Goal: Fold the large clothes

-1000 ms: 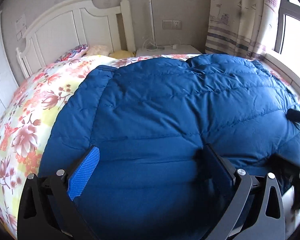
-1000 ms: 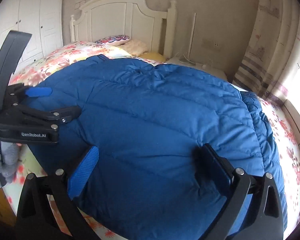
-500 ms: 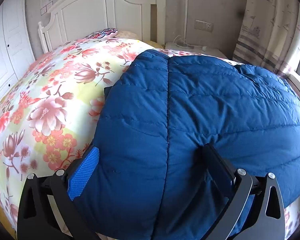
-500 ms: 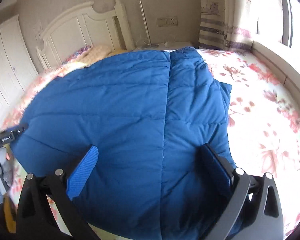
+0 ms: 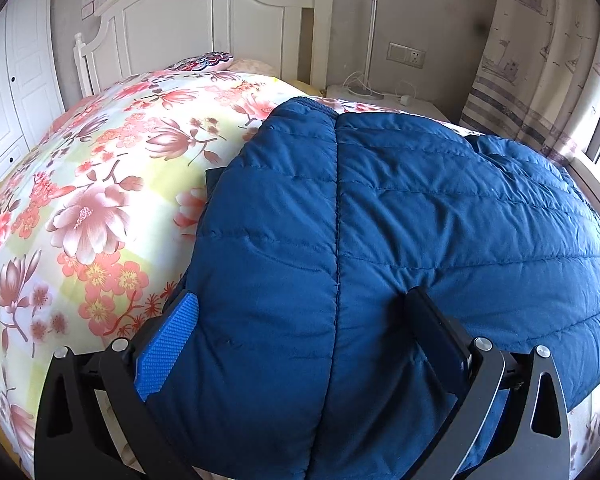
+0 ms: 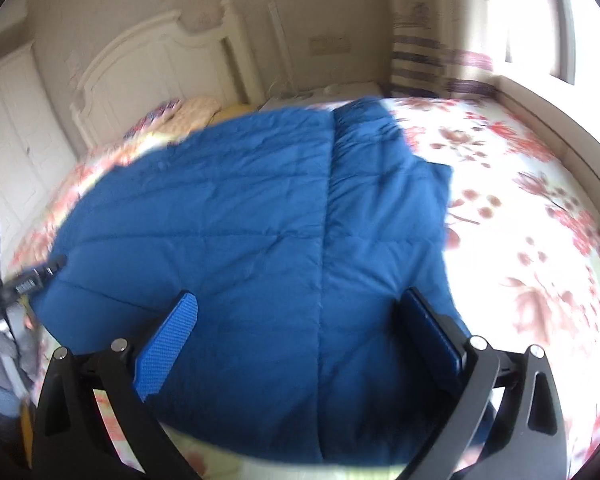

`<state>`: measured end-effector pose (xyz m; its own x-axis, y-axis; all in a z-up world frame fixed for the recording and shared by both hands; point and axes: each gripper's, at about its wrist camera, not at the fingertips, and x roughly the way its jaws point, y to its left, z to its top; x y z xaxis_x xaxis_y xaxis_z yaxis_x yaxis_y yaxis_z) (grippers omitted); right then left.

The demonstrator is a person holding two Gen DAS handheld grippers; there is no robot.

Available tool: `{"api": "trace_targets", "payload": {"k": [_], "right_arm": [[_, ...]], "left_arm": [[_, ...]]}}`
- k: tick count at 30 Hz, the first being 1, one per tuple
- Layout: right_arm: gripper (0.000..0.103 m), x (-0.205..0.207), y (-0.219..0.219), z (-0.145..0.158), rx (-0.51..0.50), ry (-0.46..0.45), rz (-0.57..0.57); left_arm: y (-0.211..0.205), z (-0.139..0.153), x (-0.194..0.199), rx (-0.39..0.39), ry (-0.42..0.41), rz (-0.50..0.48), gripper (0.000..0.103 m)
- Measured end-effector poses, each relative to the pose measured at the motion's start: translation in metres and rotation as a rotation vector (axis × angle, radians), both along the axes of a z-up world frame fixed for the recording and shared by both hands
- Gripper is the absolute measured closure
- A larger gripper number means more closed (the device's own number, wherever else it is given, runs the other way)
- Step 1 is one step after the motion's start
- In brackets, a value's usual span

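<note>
I see the blue jacket [image 5: 380,240] spread on the floral bed [image 5: 80,200]. My left gripper [image 5: 300,320] and right gripper [image 6: 300,316] both have fingers wide apart over its near edge.

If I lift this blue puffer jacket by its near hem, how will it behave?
The blue puffer jacket looks puffy and quilted, so probably light for its bulk. It drapes over the floral bedspread, so likely floppy. The smooth shell may slip.

The right wrist view is smeared with motion blur. The quilted blue down jacket [image 5: 380,240] bulges between the left gripper's [image 5: 300,336] jaws, hiding its near hem and whether the pads touch it.
</note>
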<state>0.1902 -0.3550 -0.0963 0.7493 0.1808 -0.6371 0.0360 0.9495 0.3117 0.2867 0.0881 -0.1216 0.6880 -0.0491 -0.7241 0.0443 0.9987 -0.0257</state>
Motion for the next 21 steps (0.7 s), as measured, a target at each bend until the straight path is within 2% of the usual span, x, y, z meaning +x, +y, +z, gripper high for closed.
{"api": "trace_targets", "payload": {"k": [2,4,7,10,15,17,19,21], "right_arm": [[0.003,-0.022,-0.007,0.009,0.055,-0.036,-0.012],[0.003,-0.045,-0.016,0.011,0.128,-0.035,-0.023],[0.003,-0.075,-0.024,0.000,0.287,0.013,-0.029],[0.007,-0.084,-0.022,-0.018,0.398,0.081,-0.037],[0.010,-0.059,-0.011,-0.041,0.492,0.120,-0.026],[0.012,-0.045,-0.006,-0.045,0.486,0.127,-0.037],[0.012,-0.018,-0.002,-0.044,0.487,0.119,-0.039],[0.011,0.012,0.000,-0.044,0.494,0.101,-0.093]], "left_arm": [[0.000,0.000,0.000,0.000,0.000,0.001,0.004],[0.000,0.000,0.000,0.000,0.000,0.001,0.004],[0.000,0.000,0.000,-0.002,-0.001,0.000,0.004],[-0.001,0.000,-0.001,-0.004,0.000,0.000,0.004],[0.001,-0.001,0.000,-0.020,0.007,-0.012,0.004],[0.002,-0.001,0.002,-0.023,0.012,-0.020,0.004],[0.002,-0.001,0.003,-0.026,0.016,-0.025,0.004],[0.001,-0.002,0.003,-0.024,0.018,-0.027,0.004]]}}
